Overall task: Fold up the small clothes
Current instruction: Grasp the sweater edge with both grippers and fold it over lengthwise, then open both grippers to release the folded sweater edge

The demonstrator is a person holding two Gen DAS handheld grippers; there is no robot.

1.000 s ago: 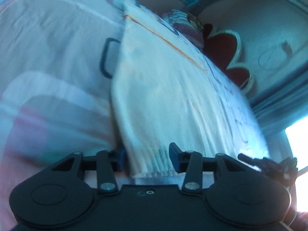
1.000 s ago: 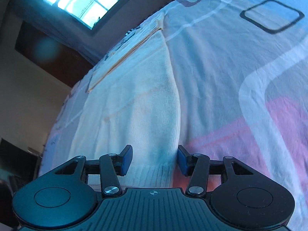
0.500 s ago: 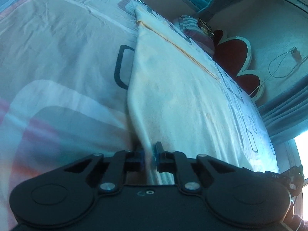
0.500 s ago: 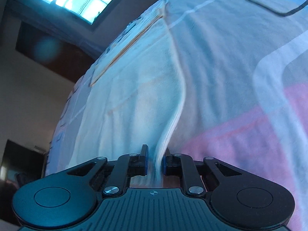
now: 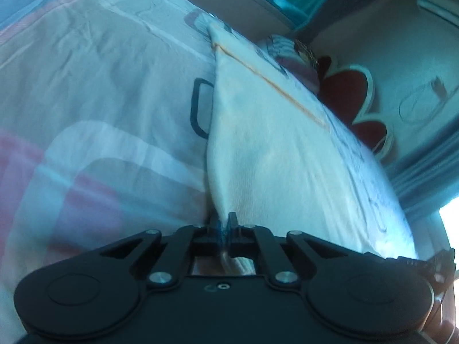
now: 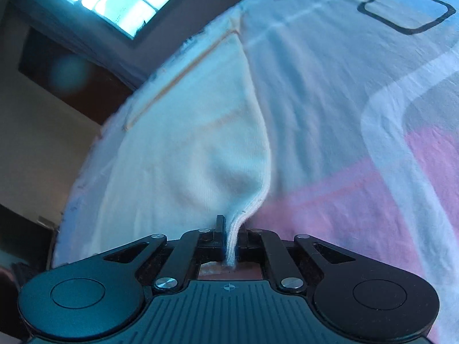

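Garment (image 5: 275,154) hem corners just pinched on bed (image 5: 94,86), left tool (image 5: 224,227) and right tool (image 6: 229,236) clamped on cloth; next, lift together, carry hem toward far edge.

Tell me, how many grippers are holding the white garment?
2. The left gripper pinches one near corner of the white garment; the right gripper pinches the other near corner.
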